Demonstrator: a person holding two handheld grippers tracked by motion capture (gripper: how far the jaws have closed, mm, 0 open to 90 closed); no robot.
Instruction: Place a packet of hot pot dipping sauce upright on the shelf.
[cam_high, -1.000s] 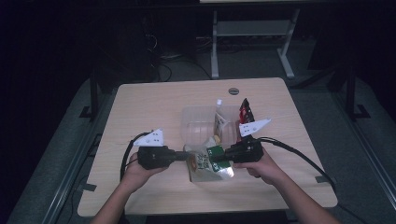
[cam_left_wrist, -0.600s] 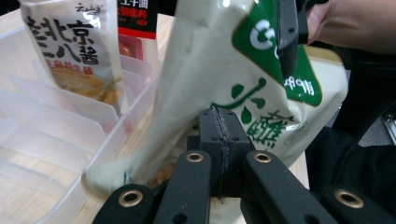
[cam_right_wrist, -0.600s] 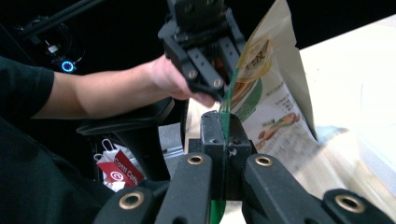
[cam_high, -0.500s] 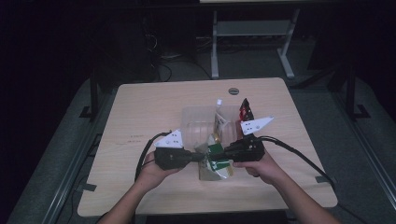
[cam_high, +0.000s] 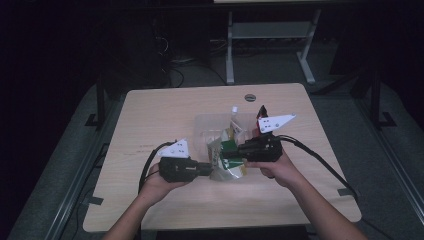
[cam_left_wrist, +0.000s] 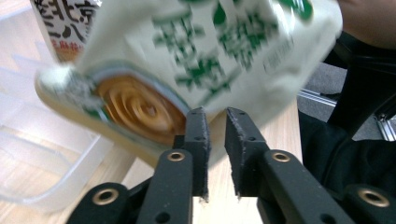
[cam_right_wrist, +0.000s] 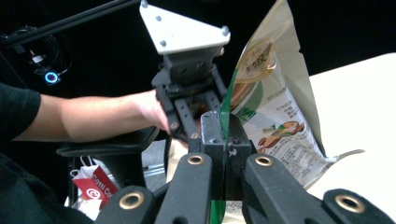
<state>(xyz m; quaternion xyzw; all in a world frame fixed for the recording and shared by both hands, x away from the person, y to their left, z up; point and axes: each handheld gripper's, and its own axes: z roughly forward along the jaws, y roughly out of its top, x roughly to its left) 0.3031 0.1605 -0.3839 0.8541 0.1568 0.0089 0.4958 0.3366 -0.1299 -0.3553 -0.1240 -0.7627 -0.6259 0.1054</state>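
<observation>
Near the lower middle of the high view, on a light wooden table (cam_high: 160, 115), a green and white snack pouch (cam_high: 227, 160) held between two claws. Left claw (cam_high: 209, 170) at the pouch's lower left edge, right claw (cam_high: 239, 148) at its right side, each carried by a hand coming in from the bottom of the frame. Pouch partly above the near edge of a clear plastic bin (cam_high: 202, 125) standing at the centre of the table, with another printed packet (cam_high: 234, 125) upright inside, toward the upper part of the bin.

In the left claw view, left claw (cam_left_wrist: 215, 140) with jaws brought close together, pinching a thin edge of the pouch (cam_left_wrist: 210, 56) at the centre of the frame; clear plastic bin (cam_left_wrist: 42, 154) at the left edge.

In the right claw view, right claw (cam_right_wrist: 223, 135) shut tight on a green edge of the pouch (cam_right_wrist: 271, 107), which rises toward the upper right of the frame. Behind it, in the upper middle, the left claw with its grey three-cornered plate (cam_right_wrist: 184, 32), and the hand (cam_right_wrist: 149, 109) holding it.
</observation>
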